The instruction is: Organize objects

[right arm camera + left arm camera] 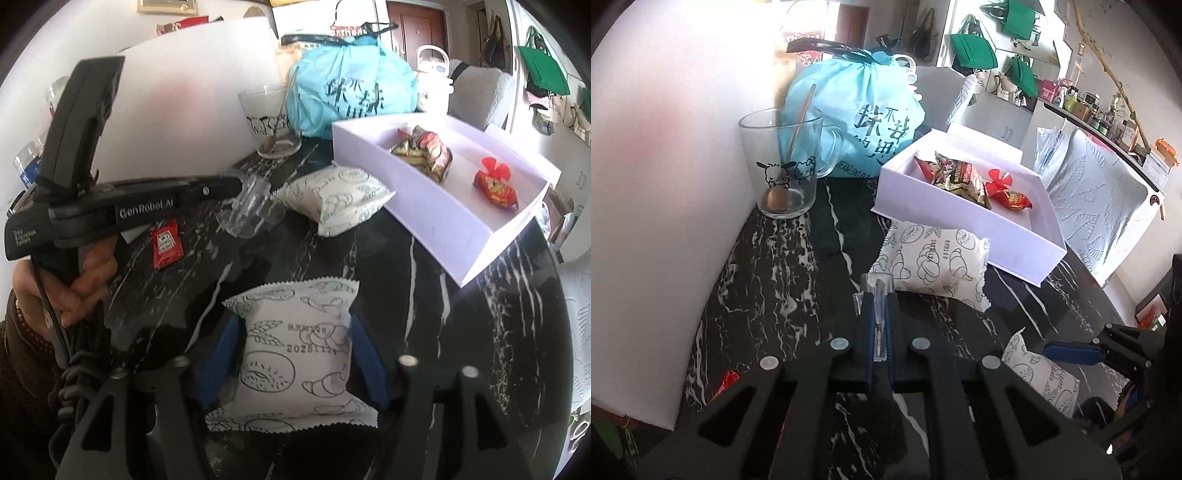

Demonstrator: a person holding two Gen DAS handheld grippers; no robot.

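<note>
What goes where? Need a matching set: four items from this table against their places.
Items:
1. clear plastic cup
2. nearer bread packet
3. red ketchup sachet
4. spoon

Places:
A. standing in the glass mug
B. between the right tongs
C. flat on the marble table, no tongs around it
D. pinched in the left tongs

Pairs: 1-D, 2-B, 3-C, 4-A
</note>
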